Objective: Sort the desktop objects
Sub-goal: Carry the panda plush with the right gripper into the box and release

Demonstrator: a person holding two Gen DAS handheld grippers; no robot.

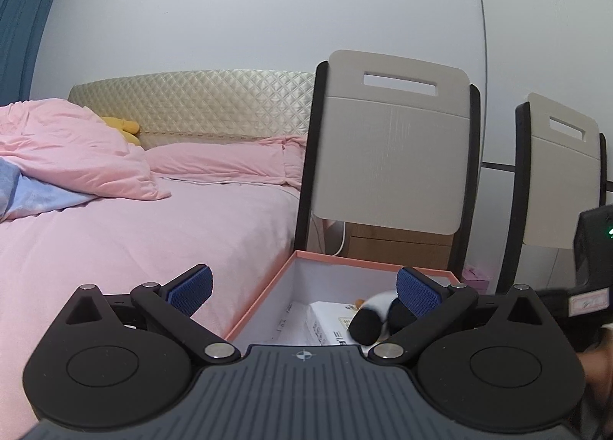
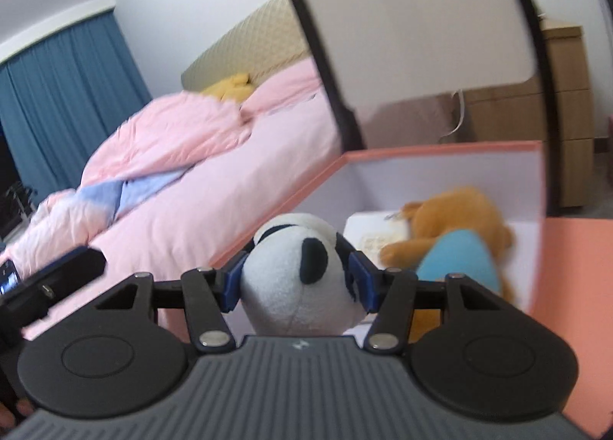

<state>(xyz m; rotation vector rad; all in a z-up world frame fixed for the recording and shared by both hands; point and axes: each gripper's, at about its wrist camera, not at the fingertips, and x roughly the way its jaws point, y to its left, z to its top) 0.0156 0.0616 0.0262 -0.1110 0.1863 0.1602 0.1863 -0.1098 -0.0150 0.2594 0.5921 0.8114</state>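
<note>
My right gripper (image 2: 297, 279) is shut on a black-and-white plush panda (image 2: 299, 279) and holds it at the near rim of a pink box (image 2: 440, 151) with white inner walls. Inside the box lie a brown plush bear with a blue patch (image 2: 456, 225) and a white carton (image 2: 367, 229). My left gripper (image 1: 304, 285) is open and empty, just in front of the same box (image 1: 345, 260). In the left wrist view the panda (image 1: 373, 315) and the white carton (image 1: 325, 319) show inside the box, behind my right pad.
A bed with pink bedding (image 1: 134, 218) lies to the left. Two chair backs (image 1: 390, 149) stand behind the box. A wooden drawer unit (image 2: 567, 95) stands at the back right. A pink surface (image 2: 574, 287) lies right of the box.
</note>
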